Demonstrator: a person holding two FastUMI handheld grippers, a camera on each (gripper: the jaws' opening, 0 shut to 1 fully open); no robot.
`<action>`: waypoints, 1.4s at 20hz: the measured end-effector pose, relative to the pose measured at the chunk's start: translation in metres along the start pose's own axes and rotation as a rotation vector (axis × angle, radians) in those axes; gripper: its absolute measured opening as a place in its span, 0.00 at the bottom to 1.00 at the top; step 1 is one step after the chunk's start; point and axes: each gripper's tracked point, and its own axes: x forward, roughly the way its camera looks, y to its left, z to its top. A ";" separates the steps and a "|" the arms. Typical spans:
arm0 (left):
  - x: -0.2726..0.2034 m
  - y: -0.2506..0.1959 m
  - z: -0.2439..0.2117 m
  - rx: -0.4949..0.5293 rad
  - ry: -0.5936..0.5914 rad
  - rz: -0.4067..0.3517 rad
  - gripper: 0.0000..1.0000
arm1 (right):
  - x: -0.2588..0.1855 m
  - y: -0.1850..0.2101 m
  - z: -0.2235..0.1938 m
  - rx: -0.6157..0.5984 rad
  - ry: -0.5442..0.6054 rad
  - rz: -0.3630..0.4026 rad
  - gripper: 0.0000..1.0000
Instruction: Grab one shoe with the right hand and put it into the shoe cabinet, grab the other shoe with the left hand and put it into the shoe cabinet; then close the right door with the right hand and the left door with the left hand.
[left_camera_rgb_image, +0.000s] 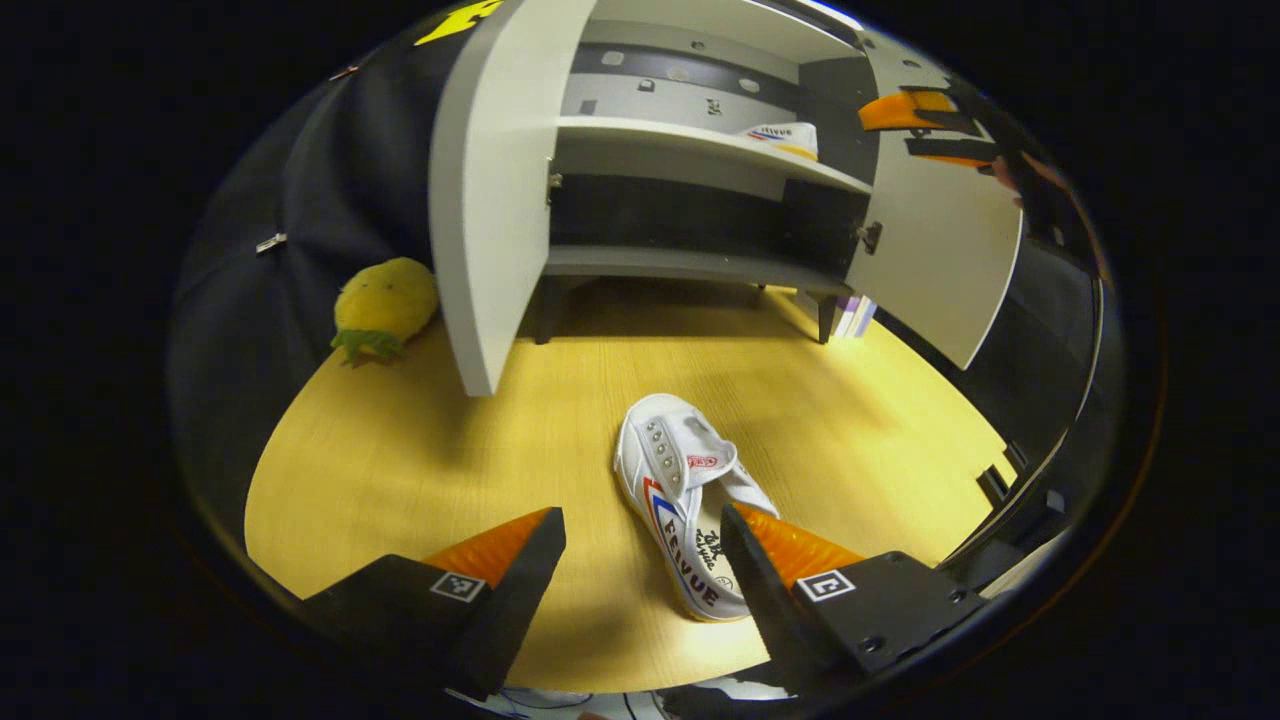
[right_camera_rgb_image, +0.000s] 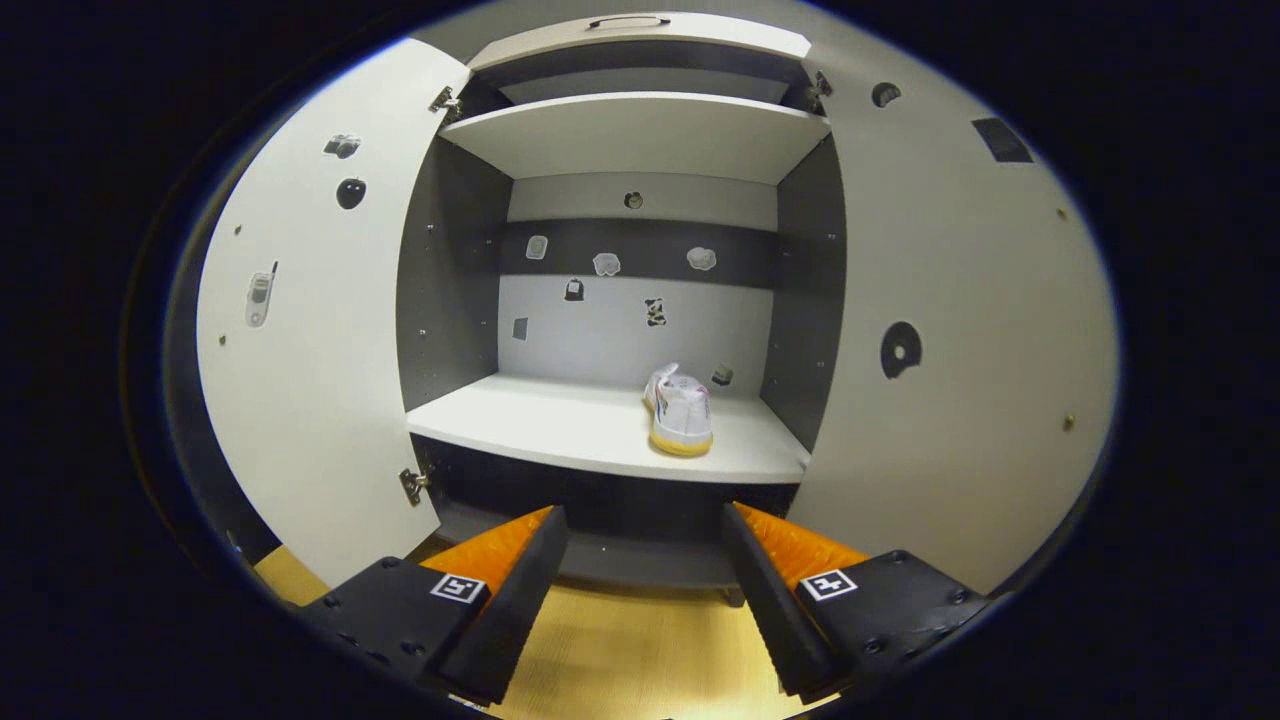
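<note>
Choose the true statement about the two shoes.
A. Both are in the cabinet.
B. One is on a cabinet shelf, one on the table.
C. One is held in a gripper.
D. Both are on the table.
B: one shoe sits on the cabinet shelf, and the other shoe lies on the table ahead of the open left gripper.

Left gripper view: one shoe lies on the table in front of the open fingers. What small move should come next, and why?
Probably lower the left hand-held gripper onto the shoe on the table and close on it. Its fingers are open with the shoe just ahead, the other shoe already sits on the cabinet shelf, and both doors stand open.
</note>
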 end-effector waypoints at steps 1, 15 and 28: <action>0.010 -0.001 -0.004 0.020 0.017 -0.007 0.96 | -0.013 -0.005 -0.011 0.005 0.013 -0.017 0.98; 0.089 0.014 -0.007 0.154 0.160 0.178 0.28 | -0.112 -0.042 -0.099 0.057 0.141 -0.098 0.98; 0.034 -0.026 0.096 0.028 0.000 0.157 0.05 | -0.120 -0.063 -0.111 0.079 0.141 -0.053 0.98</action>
